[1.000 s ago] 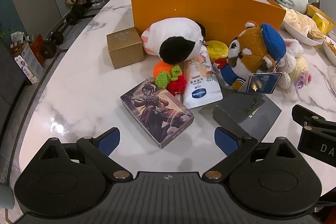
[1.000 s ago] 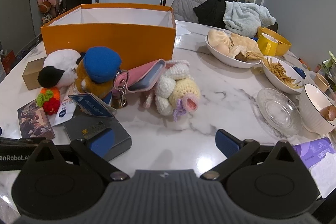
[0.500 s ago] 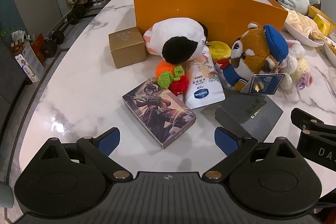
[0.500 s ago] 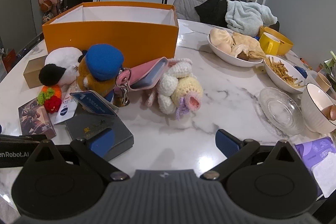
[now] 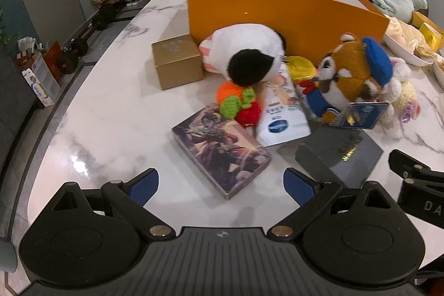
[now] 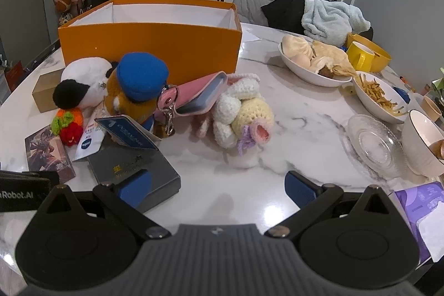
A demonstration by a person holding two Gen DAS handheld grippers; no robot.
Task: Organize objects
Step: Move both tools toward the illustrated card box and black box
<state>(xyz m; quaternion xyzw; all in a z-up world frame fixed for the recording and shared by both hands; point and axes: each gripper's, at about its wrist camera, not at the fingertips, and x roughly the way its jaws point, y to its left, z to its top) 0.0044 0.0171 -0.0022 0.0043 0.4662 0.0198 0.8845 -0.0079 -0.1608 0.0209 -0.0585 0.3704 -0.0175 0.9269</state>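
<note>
Both grippers we hold with jaws spread, empty: left gripper low centre above the picture box, right gripper low centre beside the grey box. Mid-frame lie the lotion tube, bear plush and crochet bunny. Beyond, upper centre, stands the orange box.

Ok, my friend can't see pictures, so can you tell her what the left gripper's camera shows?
The open left gripper hovers over a marble table, pointing at a picture box. Behind it lie a white-and-black plush, a brown plush in a blue cap, a gold box and a big orange box.
</note>
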